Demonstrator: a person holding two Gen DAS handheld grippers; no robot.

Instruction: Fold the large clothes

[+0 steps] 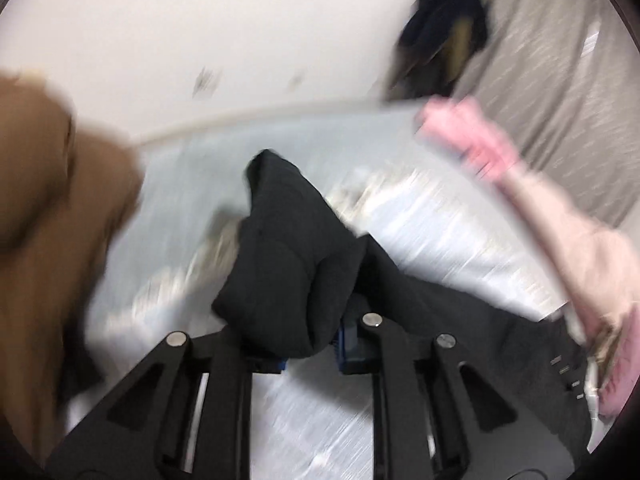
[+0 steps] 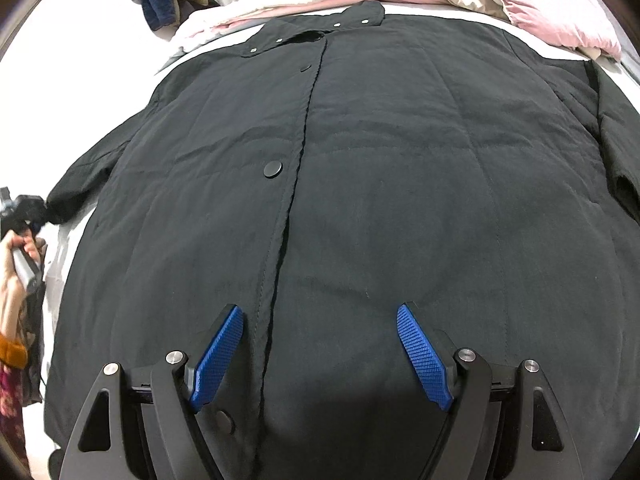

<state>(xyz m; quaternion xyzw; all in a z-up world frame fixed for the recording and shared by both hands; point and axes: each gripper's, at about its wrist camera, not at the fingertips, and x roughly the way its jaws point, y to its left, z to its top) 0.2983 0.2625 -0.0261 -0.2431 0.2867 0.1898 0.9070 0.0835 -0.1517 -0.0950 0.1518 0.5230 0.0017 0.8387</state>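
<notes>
Beneath the wide-open right tongs, black coat spread flat, left tongs pinching its sleeve

The coat lies spread flat on the bed, collar toward the bedding piled behind it, its left sleeve clamped in the left gripper, the right gripper hovering over its hem.

One black coat, two grippers, perhaps two pillows.
</notes>
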